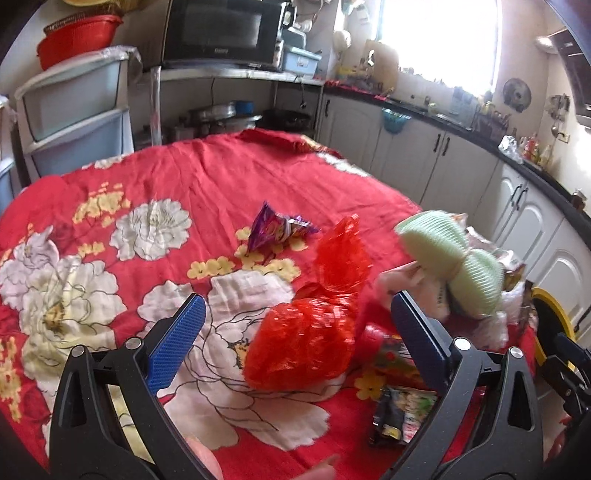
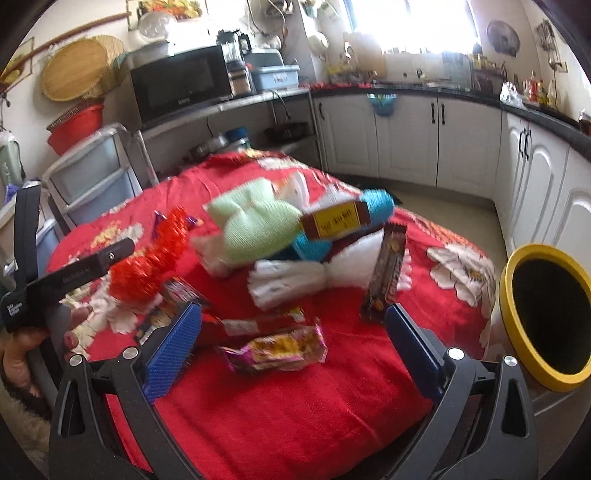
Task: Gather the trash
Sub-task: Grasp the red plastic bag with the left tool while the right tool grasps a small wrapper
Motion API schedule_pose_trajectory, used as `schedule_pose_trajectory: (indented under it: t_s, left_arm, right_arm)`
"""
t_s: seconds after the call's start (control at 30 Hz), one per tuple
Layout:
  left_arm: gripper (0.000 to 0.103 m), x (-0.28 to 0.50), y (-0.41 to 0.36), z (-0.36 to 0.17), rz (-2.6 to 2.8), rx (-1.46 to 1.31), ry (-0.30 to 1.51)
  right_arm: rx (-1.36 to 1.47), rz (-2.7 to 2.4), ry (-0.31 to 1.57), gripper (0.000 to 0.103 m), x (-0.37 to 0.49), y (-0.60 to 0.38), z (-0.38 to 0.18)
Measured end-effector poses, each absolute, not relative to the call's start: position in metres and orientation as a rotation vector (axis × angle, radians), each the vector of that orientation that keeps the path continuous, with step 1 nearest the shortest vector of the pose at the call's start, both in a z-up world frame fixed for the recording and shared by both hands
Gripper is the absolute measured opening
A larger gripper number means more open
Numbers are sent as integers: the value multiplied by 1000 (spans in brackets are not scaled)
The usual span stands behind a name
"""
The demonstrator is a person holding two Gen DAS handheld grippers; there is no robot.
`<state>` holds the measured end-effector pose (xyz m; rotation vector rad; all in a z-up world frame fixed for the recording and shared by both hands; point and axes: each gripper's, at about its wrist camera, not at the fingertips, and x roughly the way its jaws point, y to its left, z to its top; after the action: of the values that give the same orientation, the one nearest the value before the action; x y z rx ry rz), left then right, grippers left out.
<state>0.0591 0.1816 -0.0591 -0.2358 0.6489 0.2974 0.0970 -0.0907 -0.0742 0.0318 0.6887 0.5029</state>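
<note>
My left gripper [image 1: 295,317] is open just above a crumpled red plastic wrapper [image 1: 306,339], which lies between its blue pads. A purple snack packet [image 1: 277,230] lies farther back on the red floral cloth [image 1: 221,173]. A dark wrapper [image 1: 400,415] lies low at the right finger. My right gripper [image 2: 293,325] is open over a pink-and-yellow snack wrapper [image 2: 277,349] and a red wrapper [image 2: 240,326]. A brown bar wrapper [image 2: 386,271] stands tilted by its right finger. The yellow-rimmed bin [image 2: 546,314] opens at the table's right edge.
Green [image 2: 255,225], white [image 2: 306,275] and blue [image 2: 373,206] yarn skeins are piled mid-table. White cabinets [image 2: 461,144] line the right and back. Plastic drawers [image 1: 74,103] and a microwave [image 1: 225,33] stand at the back left. A hand [image 2: 22,354] holds the left gripper's handle.
</note>
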Motion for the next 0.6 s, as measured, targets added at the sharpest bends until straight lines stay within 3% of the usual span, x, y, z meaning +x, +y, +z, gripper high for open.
schedule_pose_trajectory:
  t_s: [0.07, 0.37, 0.43, 0.53, 0.6]
  left_arm:
    - [92, 63, 187, -66, 285, -271, 664]
    - [92, 72, 200, -89, 256, -368, 736]
    - [91, 69, 202, -92, 221, -406, 728]
    - [75, 68, 201, -94, 222, -404, 742]
    - [58, 67, 201, -94, 212, -414, 746]
  right_arm:
    - [47, 505, 713, 93, 102, -92, -81]
    - [74, 545, 849, 55, 122, -90, -108]
    - [87, 563, 864, 42, 122, -91, -109]
    - [116, 597, 883, 24, 122, -92, -111]
    - [118, 611, 887, 14, 120, -93, -109]
